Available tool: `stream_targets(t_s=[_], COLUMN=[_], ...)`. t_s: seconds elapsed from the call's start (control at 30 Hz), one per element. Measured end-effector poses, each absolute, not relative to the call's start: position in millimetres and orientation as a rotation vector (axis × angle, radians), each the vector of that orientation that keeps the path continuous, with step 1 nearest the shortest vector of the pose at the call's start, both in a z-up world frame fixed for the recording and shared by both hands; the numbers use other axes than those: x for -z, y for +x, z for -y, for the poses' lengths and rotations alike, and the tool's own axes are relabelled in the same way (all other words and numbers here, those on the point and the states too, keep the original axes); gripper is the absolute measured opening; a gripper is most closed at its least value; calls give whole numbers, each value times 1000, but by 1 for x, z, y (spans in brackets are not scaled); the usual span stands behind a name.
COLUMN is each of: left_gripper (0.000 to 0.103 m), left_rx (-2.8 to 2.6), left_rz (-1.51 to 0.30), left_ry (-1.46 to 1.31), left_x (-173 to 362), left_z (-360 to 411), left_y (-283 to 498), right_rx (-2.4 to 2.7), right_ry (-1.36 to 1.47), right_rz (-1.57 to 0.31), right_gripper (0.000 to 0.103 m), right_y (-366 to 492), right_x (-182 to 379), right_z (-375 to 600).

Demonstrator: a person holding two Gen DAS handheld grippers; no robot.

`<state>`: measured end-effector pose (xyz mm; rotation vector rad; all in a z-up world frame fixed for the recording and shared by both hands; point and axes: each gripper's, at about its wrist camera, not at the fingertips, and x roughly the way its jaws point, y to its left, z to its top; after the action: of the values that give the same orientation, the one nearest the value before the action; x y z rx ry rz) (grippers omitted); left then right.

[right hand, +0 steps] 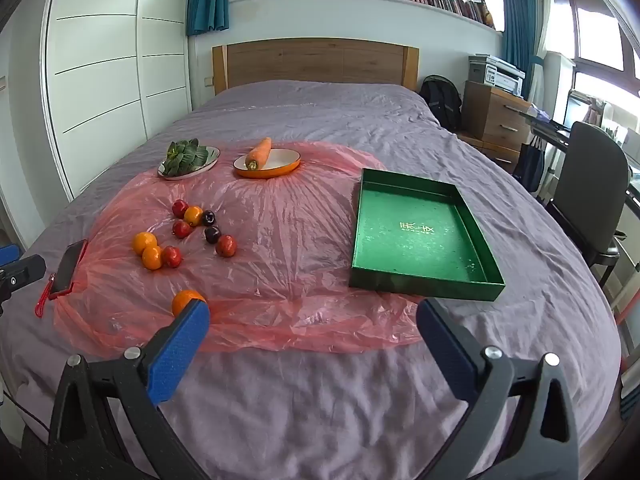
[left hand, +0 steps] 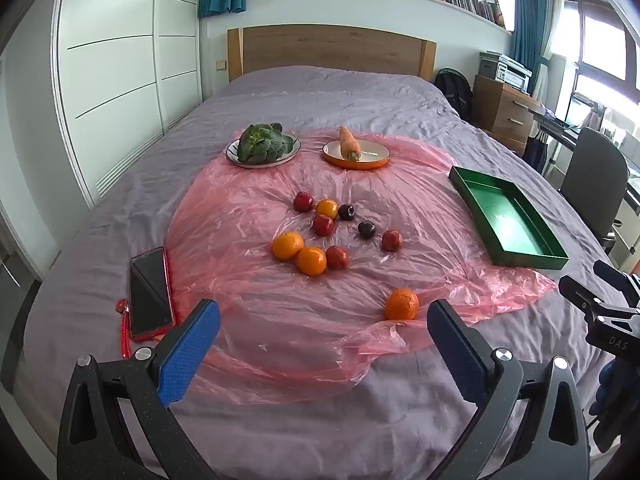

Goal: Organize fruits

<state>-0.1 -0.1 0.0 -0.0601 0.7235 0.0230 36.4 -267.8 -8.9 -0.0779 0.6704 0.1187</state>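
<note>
Several oranges, red fruits and dark plums lie in a loose cluster on a pink plastic sheet on the bed; the cluster also shows in the right wrist view. One orange lies apart, nearer me, and shows beside the right gripper's left finger. A green tray lies empty to the right. My left gripper is open and empty, above the sheet's near edge. My right gripper is open and empty, short of the tray.
A white plate with leafy greens and an orange plate with a carrot stand at the sheet's far edge. A red-cased phone lies at the left. A chair, desk and drawers stand right of the bed.
</note>
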Motion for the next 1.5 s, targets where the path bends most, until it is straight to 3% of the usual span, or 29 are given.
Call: stream_targets(t_s=[1.5], left_gripper=[102], left_rx=[-51], left_rz=[-743], left_ry=[-105], left_x=[10], left_z=[-6], left_y=[3], right_rx=[-129], right_ry=[-75], right_rz=[-670], right_gripper=[103], right_y=[36], right_x=[11], right_z=[261])
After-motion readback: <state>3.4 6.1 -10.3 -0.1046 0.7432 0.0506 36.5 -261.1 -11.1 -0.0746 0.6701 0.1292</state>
